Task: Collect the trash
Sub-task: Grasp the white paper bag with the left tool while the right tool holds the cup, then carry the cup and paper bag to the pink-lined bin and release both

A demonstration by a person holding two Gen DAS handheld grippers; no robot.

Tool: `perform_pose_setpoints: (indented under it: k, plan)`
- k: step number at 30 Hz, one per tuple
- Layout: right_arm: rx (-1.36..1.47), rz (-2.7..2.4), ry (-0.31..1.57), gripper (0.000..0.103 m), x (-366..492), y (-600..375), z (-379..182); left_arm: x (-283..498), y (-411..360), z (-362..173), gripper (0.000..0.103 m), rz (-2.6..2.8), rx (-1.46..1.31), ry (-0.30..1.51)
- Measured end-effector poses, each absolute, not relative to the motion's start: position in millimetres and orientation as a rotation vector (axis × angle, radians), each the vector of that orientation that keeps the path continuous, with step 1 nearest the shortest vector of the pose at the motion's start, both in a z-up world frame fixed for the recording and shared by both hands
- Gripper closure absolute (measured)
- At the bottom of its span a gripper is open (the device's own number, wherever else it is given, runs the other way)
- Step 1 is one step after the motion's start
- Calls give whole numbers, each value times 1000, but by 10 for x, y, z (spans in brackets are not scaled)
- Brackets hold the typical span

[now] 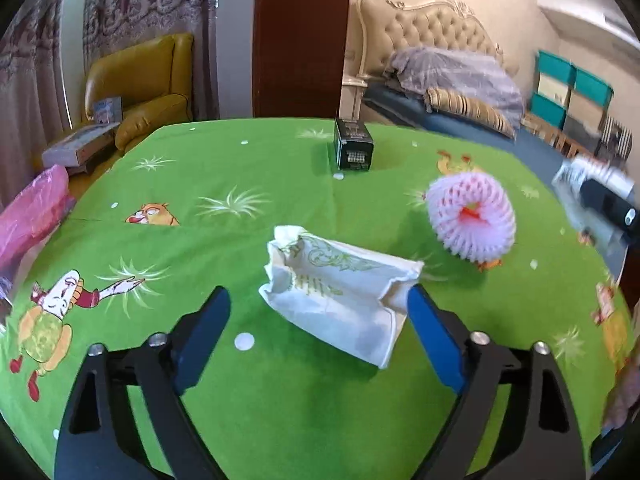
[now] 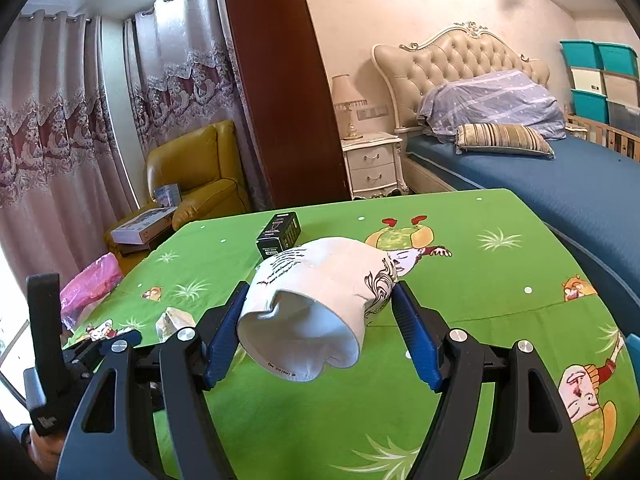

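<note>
Your right gripper point(image 2: 316, 320) grips the crushed paper cup point(image 2: 316, 304); your left gripper point(image 1: 318, 312), open, straddles the crumpled tissue packet point(image 1: 340, 292) mid-frame: squeeze next.

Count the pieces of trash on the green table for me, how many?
3, maybe more hidden: a crumpled white wrapper between the left gripper's open fingers, a pink foam net to its right, and a black box at the far edge.

Far left, yellow armchair point(image 2: 200, 172) beside lace curtains point(image 2: 60, 128); far right, tufted headboard point(image 2: 452, 64), blue bed point(image 2: 560, 184), striped pillow point(image 2: 504, 140), white nightstand point(image 2: 374, 164).
</note>
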State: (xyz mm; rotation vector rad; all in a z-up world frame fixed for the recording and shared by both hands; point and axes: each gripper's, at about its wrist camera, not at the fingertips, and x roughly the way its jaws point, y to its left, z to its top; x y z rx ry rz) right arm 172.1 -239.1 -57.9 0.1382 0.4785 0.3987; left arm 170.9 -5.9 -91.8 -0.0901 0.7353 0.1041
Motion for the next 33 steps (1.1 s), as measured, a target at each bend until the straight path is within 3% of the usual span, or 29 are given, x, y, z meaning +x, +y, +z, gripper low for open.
perform_pose_setpoints:
  k: [6, 10, 14, 15, 16, 18, 33]
  plan:
    - [127, 399, 466, 34, 1660, -2392, -528, 1734, 2, -976, 39, 38, -186, 785]
    - [137, 398, 469, 34, 1663, -2402, -528, 1661, -86, -915, 38, 34, -153, 752]
    - [139, 411, 470, 34, 1648, -2382, -525, 1779, -65, -1081, 41, 15, -193, 838]
    - [134, 413, 472, 34, 1643, -2372, -527, 1784, -44, -1081, 53, 17, -199, 832]
    - [132, 416, 474, 34, 1643, -2370, -529, 1775, -28, -1059, 76, 11, -208, 818]
    - [121, 424, 478, 34, 1630, -2343, -536, 1741, -15, -1003, 86, 19, -183, 782]
    - [31, 520, 485, 34, 1470, -1948, -574, 1408, 269, -739, 89, 60, -104, 641]
